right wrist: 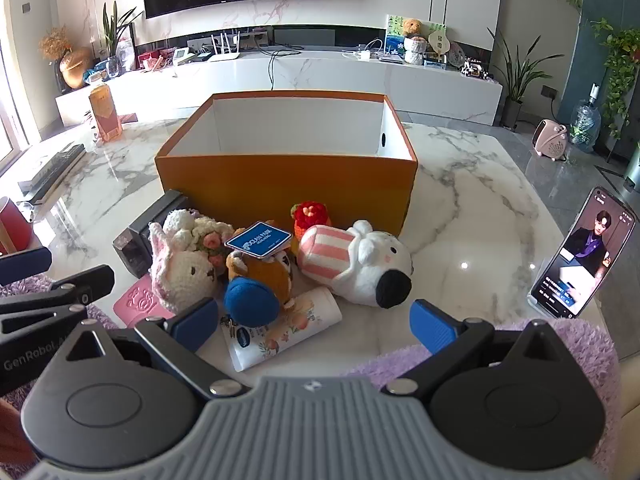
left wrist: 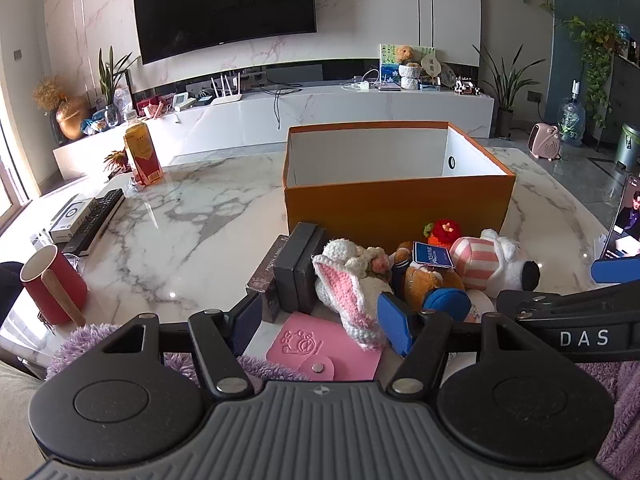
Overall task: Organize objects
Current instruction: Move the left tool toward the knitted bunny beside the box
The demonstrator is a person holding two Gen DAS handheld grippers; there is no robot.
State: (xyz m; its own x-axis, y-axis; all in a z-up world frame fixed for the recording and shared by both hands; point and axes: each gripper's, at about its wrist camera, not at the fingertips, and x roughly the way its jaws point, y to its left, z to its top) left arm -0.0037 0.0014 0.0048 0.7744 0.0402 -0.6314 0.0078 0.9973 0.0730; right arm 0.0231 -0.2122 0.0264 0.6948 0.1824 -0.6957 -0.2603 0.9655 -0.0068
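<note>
L gripper [left wrist: 320,320]: fingers spread, nothing between pads, poised over pink card holder [left wrist: 324,350] at near table edge. Crochet bunny [left wrist: 352,280] just beyond its R finger, dark boxes [left wrist: 298,268] by its L finger.

R gripper [right wrist: 316,320]: jaws at widest, gripping nothing; floral tube [right wrist: 288,328] lies on the table between the tips, blue-hatted brown plush [right wrist: 260,280] just ahead.

White pig plush [right wrist: 360,264] w/ pink-striped body to the R, red knit toy [right wrist: 310,216] behind, against orange box [right wrist: 288,184]. Box open, interior looks bare white. All on marble table [right wrist: 472,208]. Phone [right wrist: 580,252] propped far R; red cup [left wrist: 52,284], remote [left wrist: 96,220], bottle [left wrist: 142,152] off L.
</note>
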